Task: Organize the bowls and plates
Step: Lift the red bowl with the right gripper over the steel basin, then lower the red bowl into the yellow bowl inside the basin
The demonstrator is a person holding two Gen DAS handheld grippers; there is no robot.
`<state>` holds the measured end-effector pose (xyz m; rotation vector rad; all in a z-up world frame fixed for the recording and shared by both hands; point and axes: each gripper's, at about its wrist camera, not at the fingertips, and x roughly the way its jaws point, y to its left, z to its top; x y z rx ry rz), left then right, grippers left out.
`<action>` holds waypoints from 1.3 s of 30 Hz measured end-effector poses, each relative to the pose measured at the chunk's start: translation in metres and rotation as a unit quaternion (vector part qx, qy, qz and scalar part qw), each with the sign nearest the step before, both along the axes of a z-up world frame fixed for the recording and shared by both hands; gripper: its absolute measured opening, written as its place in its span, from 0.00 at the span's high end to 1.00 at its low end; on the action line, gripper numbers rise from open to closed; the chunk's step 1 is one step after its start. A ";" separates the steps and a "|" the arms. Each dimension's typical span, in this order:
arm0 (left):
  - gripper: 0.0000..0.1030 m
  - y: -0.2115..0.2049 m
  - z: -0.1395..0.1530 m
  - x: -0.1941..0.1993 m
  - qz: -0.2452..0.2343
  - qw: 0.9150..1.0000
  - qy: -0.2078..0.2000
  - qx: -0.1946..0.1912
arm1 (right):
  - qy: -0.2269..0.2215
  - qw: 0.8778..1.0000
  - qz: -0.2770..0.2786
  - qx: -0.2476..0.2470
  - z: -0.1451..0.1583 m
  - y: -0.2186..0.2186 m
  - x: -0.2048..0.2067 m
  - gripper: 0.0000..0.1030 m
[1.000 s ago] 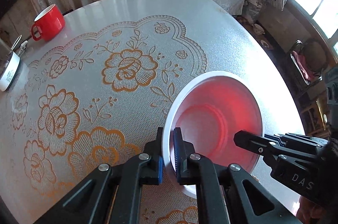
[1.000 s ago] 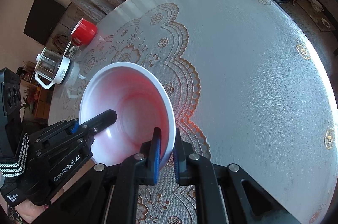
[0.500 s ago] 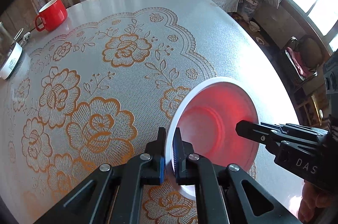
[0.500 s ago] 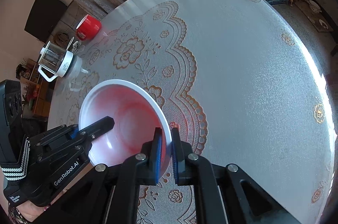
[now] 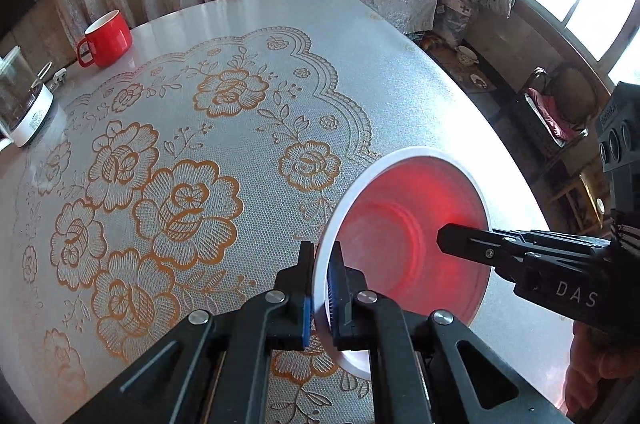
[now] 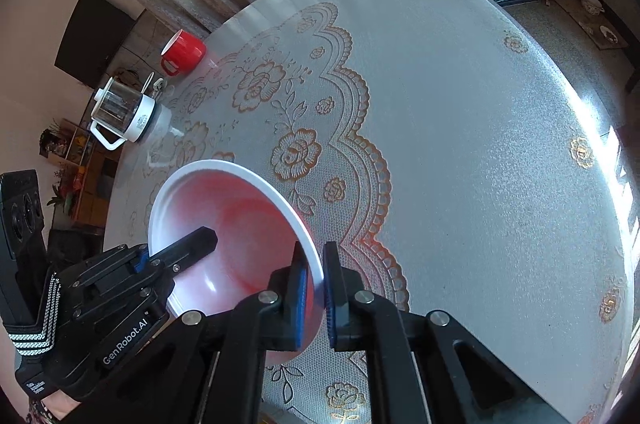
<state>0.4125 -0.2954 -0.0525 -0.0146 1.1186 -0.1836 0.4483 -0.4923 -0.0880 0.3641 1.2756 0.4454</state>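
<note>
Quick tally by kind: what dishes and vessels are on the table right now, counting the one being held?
Bowl: 1, red outside and white inside, gripped at opposite rims by the left gripper and right gripper
Red mug: 1
Glass jug on a white base: 1
Plates: 0 in view
Total: 3
</note>
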 end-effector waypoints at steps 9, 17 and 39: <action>0.94 -0.002 0.023 -0.035 -0.009 1.000 -0.013 -0.019 | -0.010 1.000 -0.001 0.005 0.023 -0.006 -0.033 0.94; 0.94 -0.004 0.033 -0.065 -0.016 0.999 -0.019 -0.025 | -0.017 1.000 0.002 0.009 0.037 -0.011 -0.064 0.94; 0.94 0.004 0.042 -0.126 -0.025 0.999 -0.015 -0.040 | -0.008 1.000 0.016 0.024 0.050 -0.013 -0.124 0.94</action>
